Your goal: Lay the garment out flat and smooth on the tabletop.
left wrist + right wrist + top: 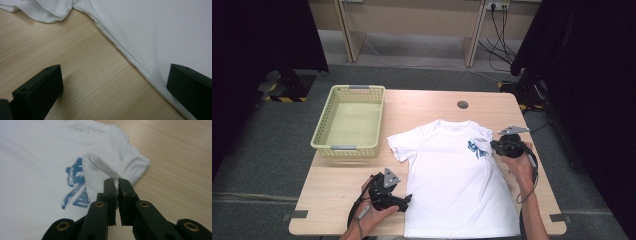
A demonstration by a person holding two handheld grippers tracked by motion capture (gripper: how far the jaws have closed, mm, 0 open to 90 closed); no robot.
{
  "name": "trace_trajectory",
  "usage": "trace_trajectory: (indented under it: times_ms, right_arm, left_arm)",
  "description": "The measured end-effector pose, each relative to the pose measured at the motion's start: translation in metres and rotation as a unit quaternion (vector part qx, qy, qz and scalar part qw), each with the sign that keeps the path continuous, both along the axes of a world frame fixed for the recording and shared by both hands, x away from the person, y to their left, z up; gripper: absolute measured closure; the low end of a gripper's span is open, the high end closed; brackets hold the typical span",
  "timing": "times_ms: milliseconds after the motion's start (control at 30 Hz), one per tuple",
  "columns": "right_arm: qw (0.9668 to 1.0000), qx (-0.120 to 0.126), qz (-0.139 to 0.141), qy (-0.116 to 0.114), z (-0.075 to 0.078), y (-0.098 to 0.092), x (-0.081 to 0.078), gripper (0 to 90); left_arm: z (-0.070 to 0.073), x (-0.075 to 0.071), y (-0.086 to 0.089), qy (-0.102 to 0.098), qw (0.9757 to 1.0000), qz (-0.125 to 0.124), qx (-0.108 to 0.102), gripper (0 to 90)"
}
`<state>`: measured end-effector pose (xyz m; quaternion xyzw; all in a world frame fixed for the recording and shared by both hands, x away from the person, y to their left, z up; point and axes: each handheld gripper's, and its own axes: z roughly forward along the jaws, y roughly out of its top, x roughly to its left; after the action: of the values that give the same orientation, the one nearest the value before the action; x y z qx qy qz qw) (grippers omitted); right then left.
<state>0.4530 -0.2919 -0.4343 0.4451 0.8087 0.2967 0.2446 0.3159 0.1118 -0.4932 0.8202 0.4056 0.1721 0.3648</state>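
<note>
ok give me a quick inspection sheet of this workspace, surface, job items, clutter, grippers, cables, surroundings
surface: wooden table, round grommet hole near far edge
job's things: white t-shirt lies flat, blue print, right sleeve folded in over print
clutter: yellow basket at left, nothing inside
grippers: right gripper shut on sleeve fabric; left gripper open, straddling shirt's side edge
cables: one trails from each gripper; more run from a wall socket behind
surroundings: grey carpet, black curtains both sides, desk legs beyond

The right gripper (116, 182) pinches the white T-shirt's (30, 170) folded sleeve (100, 166).
</note>
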Motion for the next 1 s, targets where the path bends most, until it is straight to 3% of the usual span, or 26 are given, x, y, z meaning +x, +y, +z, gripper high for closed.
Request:
trace_trajectory:
  times_ms: [133,267,367,467,633,800,900,1000]
  right_arm:
    - [0.9991,-0.012,-0.035,-0.020,-0.001,-0.023,-0.012,85.4]
    - [0.9961,0.006,-0.077,-0.041,-0.006,-0.051,-0.027,84.9]
    - [0.9942,0.018,-0.099,-0.039,-0.015,-0.071,-0.035,84.2]
    - [0.9938,0.018,-0.108,-0.020,-0.026,-0.082,-0.040,79.2]
    - [0.9913,0.028,-0.128,-0.006,-0.030,-0.094,-0.042,68.2]
    - [0.9891,0.049,-0.138,-0.014,-0.024,-0.093,-0.040,60.6]
    - [0.9893,0.057,-0.133,-0.012,-0.021,-0.089,-0.034,56.5]
    - [0.9875,0.088,-0.131,-0.003,-0.016,-0.088,-0.021,51.9]
  left_arm:
    - [0.000,0.000,0.000,0.000,1.0000,0.000,0.001,0.0]
    - [0.000,0.000,0.000,0.000,1.0000,0.000,0.001,0.0]
    - [0.000,0.000,0.000,0.000,1.0000,0.000,0.000,0.0]
    - [0.000,0.000,0.000,0.000,1.0000,0.000,0.001,0.0]
    - [0.000,0.000,0.000,0.000,1.0000,0.000,0.001,0.0]
    - [0.000,0.000,0.000,0.000,1.0000,0.000,0.001,0.0]
    - [0.000,0.000,0.000,0.000,1.0000,0.000,0.000,0.0]
    - [0.000,0.000,0.000,0.000,1.0000,0.000,0.000,0.0]
